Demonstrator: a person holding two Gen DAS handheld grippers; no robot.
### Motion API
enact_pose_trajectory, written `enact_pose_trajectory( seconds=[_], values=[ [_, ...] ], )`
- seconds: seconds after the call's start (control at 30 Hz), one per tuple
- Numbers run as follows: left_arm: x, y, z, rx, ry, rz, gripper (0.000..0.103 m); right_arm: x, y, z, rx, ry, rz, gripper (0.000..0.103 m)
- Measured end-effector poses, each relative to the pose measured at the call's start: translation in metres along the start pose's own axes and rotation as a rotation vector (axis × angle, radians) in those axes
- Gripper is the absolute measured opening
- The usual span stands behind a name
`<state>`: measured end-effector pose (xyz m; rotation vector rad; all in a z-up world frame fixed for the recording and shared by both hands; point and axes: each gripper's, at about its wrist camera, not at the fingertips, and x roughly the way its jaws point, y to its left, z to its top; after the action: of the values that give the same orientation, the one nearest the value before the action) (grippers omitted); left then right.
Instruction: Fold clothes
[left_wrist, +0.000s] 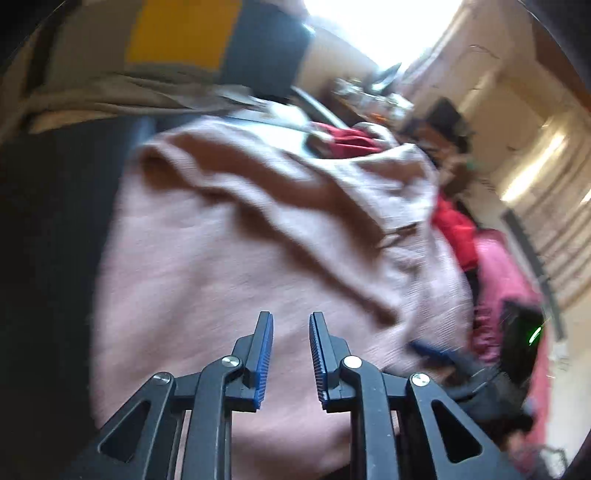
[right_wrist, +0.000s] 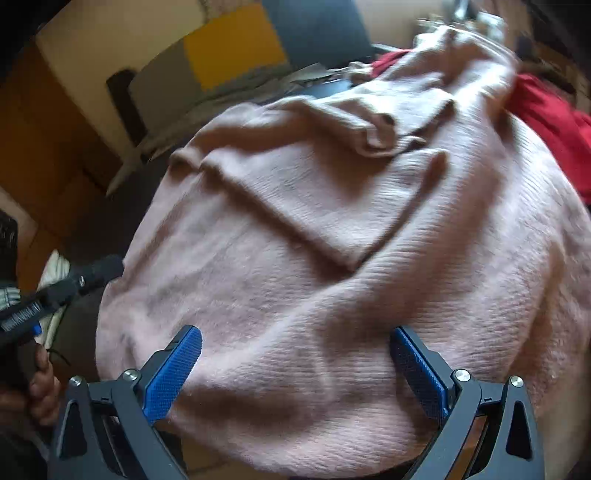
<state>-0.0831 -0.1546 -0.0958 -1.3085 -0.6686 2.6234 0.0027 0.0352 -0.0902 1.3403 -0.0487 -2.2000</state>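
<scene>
Behind you hangs a cushion (right_wrist: 236, 48) in yellow, grey and blue blocks against a cream wall (right_wrist: 110, 44). A window (left_wrist: 373, 22) glares white (blown out), and an orange-brown wooden floor (right_wrist: 40, 140) lies below.

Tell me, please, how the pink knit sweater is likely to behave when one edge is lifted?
The pink knit sweater will probably droop and bunch: it already lies in soft folds. Its ribbed knit looks grippy, unlikely to slip. It seems thick, so perhaps slightly heavy.
</scene>
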Motion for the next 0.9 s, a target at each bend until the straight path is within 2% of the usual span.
enact_pose_trajectory(
  seconds=[0.1, 0.17, 0.3, 0.47, 0.67, 0.73, 0.8, 0.9],
  values=[
    [0.036, -0.017, 0.019, 0.027, 0.047, -0.023, 0.02, -0.006, 0.002, -0.007, -0.045, -0.032, -0.004, 0.103],
    [0.053, -0.023, 0.023, 0.027, 0.077, -0.021, 0.02, -0.01, 0.002, -0.027, -0.08, -0.064, -0.017, 0.103],
    [0.085, -0.026, 0.03, 0.007, 0.128, -0.012, 0.02, -0.004, 0.007, -0.04, -0.141, -0.121, -0.053, 0.103],
    [0.106, -0.02, 0.035, -0.035, 0.166, -0.009, 0.022, -0.009, 0.008, -0.051, -0.203, -0.142, -0.093, 0.103],
    [0.117, -0.016, 0.04, -0.087, 0.157, -0.03, 0.024, -0.007, 0.012, -0.054, -0.206, -0.193, -0.109, 0.103],
    [0.118, -0.016, 0.041, -0.092, 0.158, -0.04, 0.02, -0.006, 0.013, -0.056, -0.211, -0.211, -0.121, 0.103],
    [0.116, -0.016, 0.042, -0.071, 0.142, -0.016, 0.004, -0.006, 0.015, -0.057, -0.213, -0.218, -0.13, 0.103],
    [0.113, -0.017, 0.043, -0.051, 0.115, 0.008, 0.003, -0.007, 0.016, -0.058, -0.219, -0.223, -0.143, 0.103]
  ],
)
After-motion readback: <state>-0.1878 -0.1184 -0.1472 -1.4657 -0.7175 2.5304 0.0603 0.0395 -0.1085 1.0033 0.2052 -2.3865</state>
